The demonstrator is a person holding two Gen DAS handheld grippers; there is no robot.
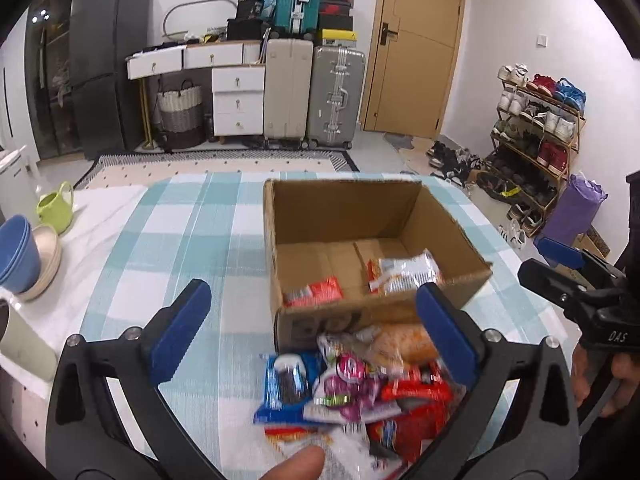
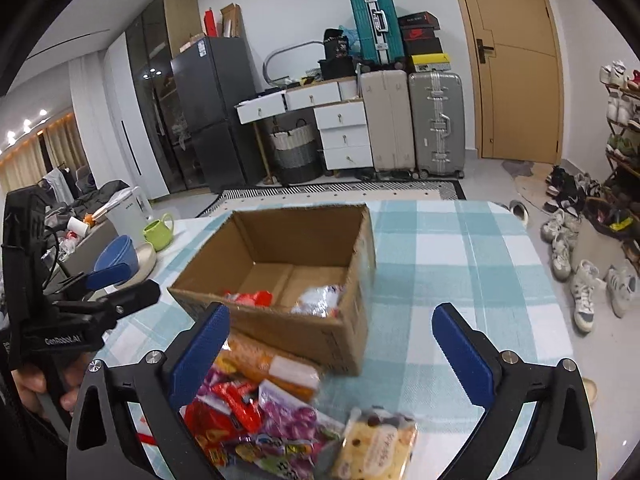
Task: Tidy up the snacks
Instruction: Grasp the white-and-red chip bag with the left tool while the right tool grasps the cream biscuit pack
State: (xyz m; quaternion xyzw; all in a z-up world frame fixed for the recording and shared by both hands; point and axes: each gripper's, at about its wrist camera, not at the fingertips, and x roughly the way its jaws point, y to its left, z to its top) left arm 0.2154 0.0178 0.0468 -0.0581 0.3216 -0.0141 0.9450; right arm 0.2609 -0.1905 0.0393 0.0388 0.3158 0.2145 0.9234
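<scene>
Your left gripper point(image 1: 312, 332) stood with its jaws spread as wide as they go, gripping nothing. The heap of snack packets point(image 1: 356, 396) lay on the checked tablecloth point(image 1: 180, 232) between and below its fingers, just near of the cardboard box point(image 1: 448, 216). The blue packet point(image 1: 286, 384) sat at the heap's left, its long axis running near to far, though blur made that hard to judge. Your right gripper point(image 2: 332, 344) was likewise fully open and empty. The heap lay by its left finger point(image 2: 200, 352), and the yellow packet point(image 2: 376, 448) sat nearer, between the fingers, long axis tilted near-left to far-right. Inside the box lay a red packet point(image 1: 316, 292) to the left and a white packet point(image 1: 404, 270) to the right.
</scene>
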